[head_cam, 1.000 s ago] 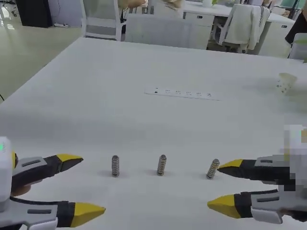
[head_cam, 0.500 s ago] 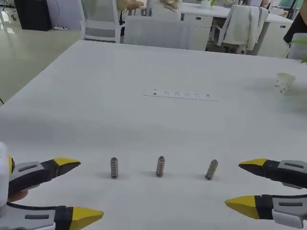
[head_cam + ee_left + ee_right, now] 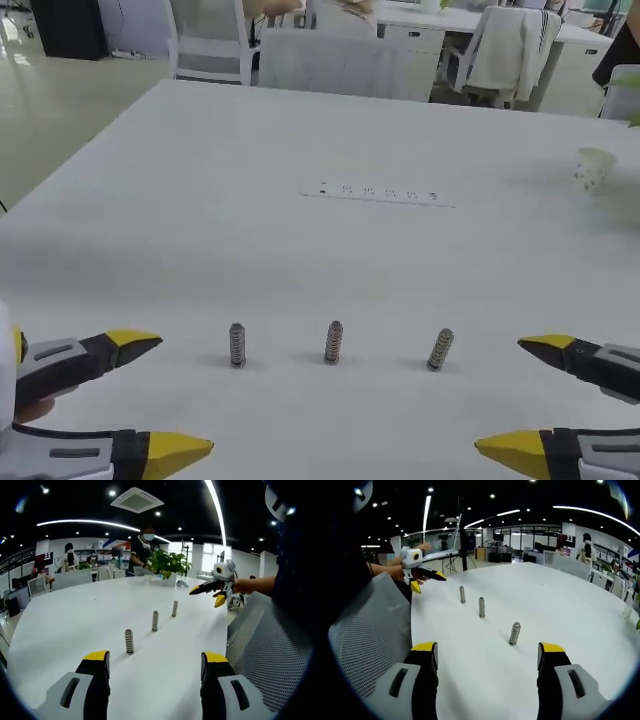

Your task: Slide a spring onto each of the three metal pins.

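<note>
Power strip (image 3: 378, 194) centre; paper cup (image 3: 592, 170) far right.

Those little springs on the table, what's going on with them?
A person holds a two-jaw gripper in each hand over a white table. Three metal pins stand in a row, and each already has a spring on it. The left gripper and the right gripper hover open and empty at either end of the row, touching nothing.
</note>
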